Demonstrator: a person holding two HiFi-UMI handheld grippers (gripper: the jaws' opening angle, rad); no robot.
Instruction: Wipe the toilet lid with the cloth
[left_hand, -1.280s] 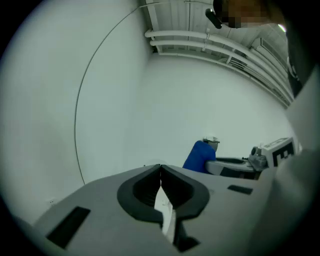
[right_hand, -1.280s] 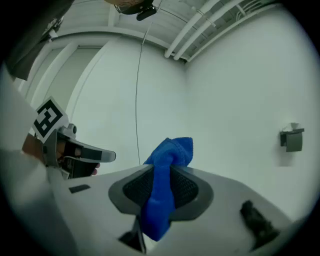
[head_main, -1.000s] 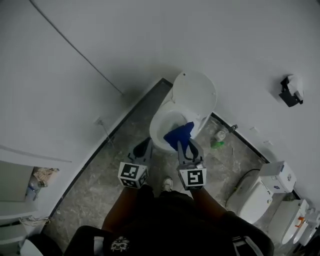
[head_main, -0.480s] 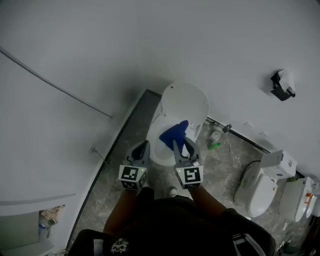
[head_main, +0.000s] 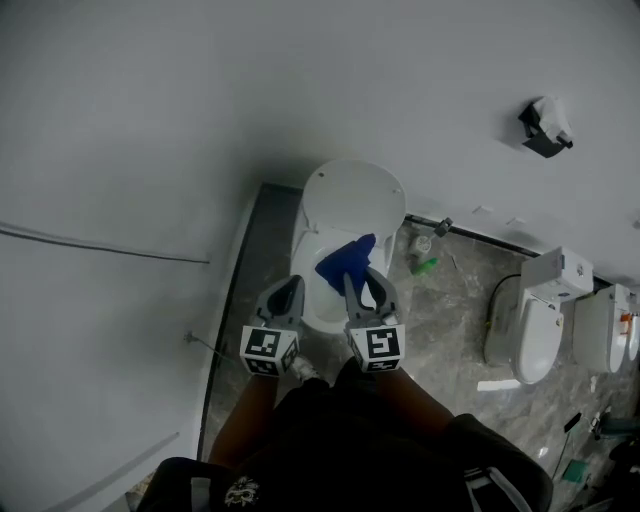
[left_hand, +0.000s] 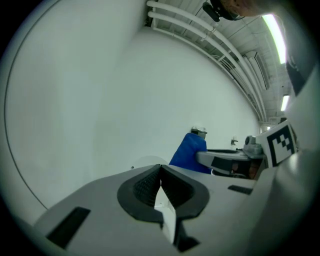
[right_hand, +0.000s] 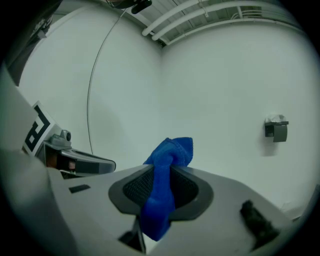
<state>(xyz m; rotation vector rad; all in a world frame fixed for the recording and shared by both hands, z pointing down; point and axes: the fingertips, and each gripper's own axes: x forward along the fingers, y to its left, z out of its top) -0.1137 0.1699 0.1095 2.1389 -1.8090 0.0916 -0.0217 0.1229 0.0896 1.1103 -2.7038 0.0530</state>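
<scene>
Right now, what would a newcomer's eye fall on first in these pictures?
The bright blue cloth stands out most, pinched by the right gripper above the open toilet bowl in the corner. Behind it the white lid stands raised, and the left gripper, shut and empty, hangs alongside. More toilets stand at the right.

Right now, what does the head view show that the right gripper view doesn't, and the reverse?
Only the head view: the toilet lid, a second toilet, and a green bottle between them. Only the right gripper view: how the right gripper clamps the blue cloth between its jaws, and the ceiling pipes. Both: the cloth, the left gripper, and the black wall holder.
</scene>
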